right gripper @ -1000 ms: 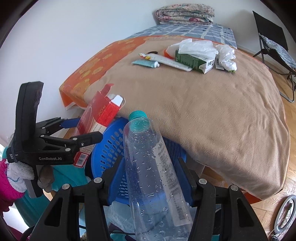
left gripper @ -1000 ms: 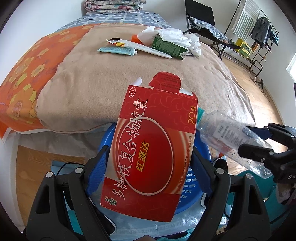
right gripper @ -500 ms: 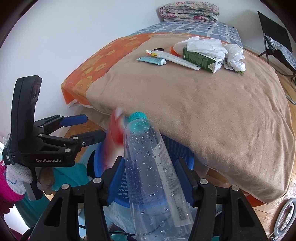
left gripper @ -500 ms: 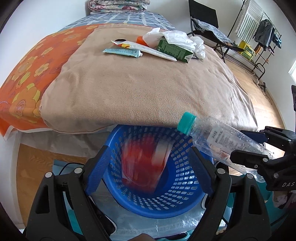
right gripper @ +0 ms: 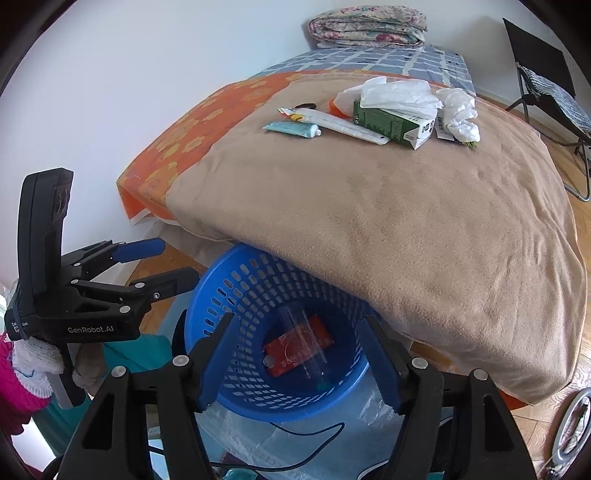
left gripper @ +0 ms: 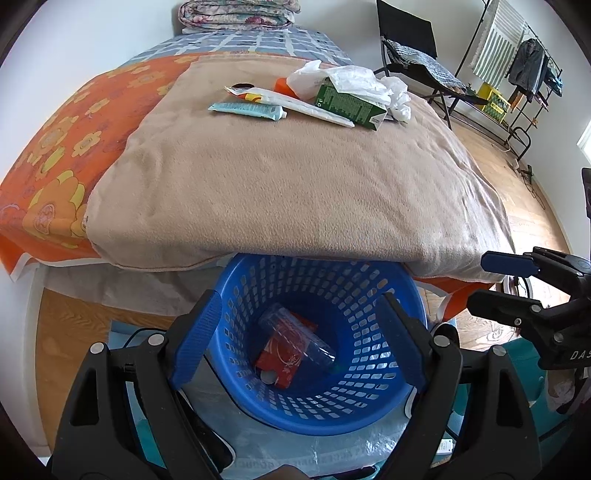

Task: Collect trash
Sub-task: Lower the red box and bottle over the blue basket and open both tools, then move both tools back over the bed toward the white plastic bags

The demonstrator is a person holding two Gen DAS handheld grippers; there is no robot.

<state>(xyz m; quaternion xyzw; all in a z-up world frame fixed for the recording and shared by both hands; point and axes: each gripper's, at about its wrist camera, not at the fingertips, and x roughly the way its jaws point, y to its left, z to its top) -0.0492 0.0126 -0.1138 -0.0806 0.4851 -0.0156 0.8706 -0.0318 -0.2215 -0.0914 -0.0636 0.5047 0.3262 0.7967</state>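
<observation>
A blue basket (left gripper: 399, 280) (right gripper: 236, 273) stands on the floor at the bed's foot. Inside it lie a red box (left gripper: 275, 363) (right gripper: 286, 354) and a clear plastic bottle (left gripper: 295, 334) (right gripper: 308, 345) across it. My left gripper (left gripper: 299, 339) is open and empty above the basket; it also shows in the right wrist view (right gripper: 162, 266). My right gripper (right gripper: 301, 360) is open and empty above the basket; it shows at the right edge of the left wrist view (left gripper: 495, 284). On the tan blanket (left gripper: 295, 184) lie a green carton (left gripper: 351, 107) (right gripper: 391, 123), two tubes (left gripper: 247, 108) (right gripper: 291, 128), and white plastic bags (left gripper: 347, 79) (right gripper: 458, 112).
The bed has an orange flowered sheet (left gripper: 48, 147) and a folded quilt (right gripper: 369, 24) at the head. A black folding chair (left gripper: 417, 48) and a clothes rack (left gripper: 517, 74) stand on the wood floor to the right. A clear plastic sheet (right gripper: 295, 439) lies under the basket.
My left gripper opened and the red box fell into the basket. My right gripper then opened and the bottle dropped in on top of the box.
</observation>
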